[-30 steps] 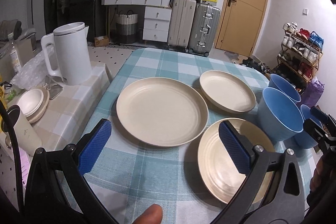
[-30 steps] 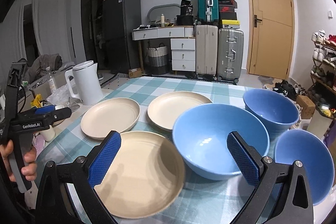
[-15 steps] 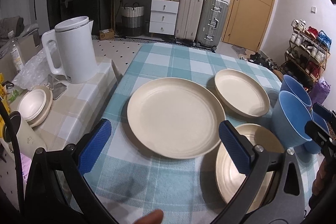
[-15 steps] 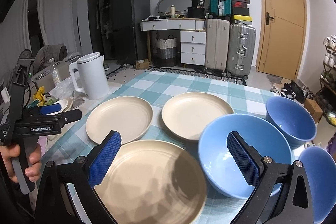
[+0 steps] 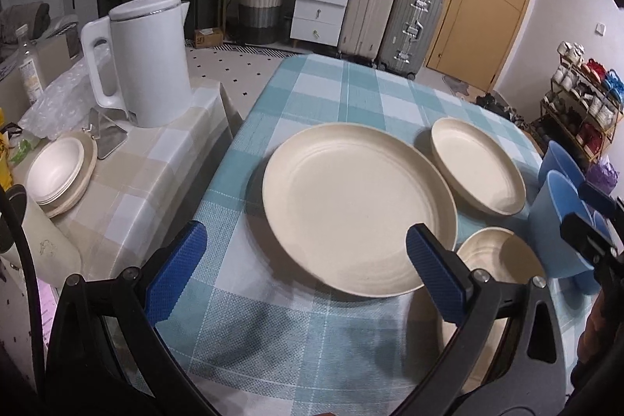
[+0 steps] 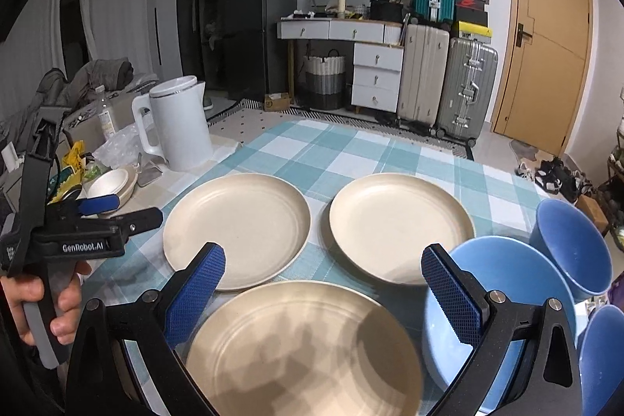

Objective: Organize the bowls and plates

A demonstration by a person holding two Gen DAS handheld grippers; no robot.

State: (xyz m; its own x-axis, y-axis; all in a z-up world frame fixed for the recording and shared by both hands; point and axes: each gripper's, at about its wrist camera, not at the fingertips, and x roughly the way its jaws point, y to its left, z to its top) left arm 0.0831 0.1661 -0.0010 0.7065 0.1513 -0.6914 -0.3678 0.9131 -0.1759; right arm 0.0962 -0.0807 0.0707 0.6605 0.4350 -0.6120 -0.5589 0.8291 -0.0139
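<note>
Three cream plates lie on the checked table. The far left plate [image 5: 355,205] [image 6: 238,227] sits just ahead of my open, empty left gripper [image 5: 308,268]. The far right plate [image 5: 477,168] [image 6: 399,225] lies beside it. The near plate [image 6: 308,349] [image 5: 499,260] lies right under my open, empty right gripper [image 6: 323,295]. Three blue bowls stand at the right: a large one [image 6: 495,303] [image 5: 561,221], one behind it [image 6: 573,244] and one at the edge [image 6: 602,357]. The left gripper also shows at the left of the right wrist view [image 6: 97,213].
A white kettle [image 5: 144,65] [image 6: 175,123] and stacked cream bowls [image 5: 58,174] stand on a lower side table [image 5: 128,182] left of the blue checked table [image 5: 312,104]. Suitcases and a white dresser stand far behind.
Both grippers have shifted left over the table and stayed open. The far left plate now sits nearer the left gripper; the near plate now lies under the right gripper instead of the large blue bowl.
</note>
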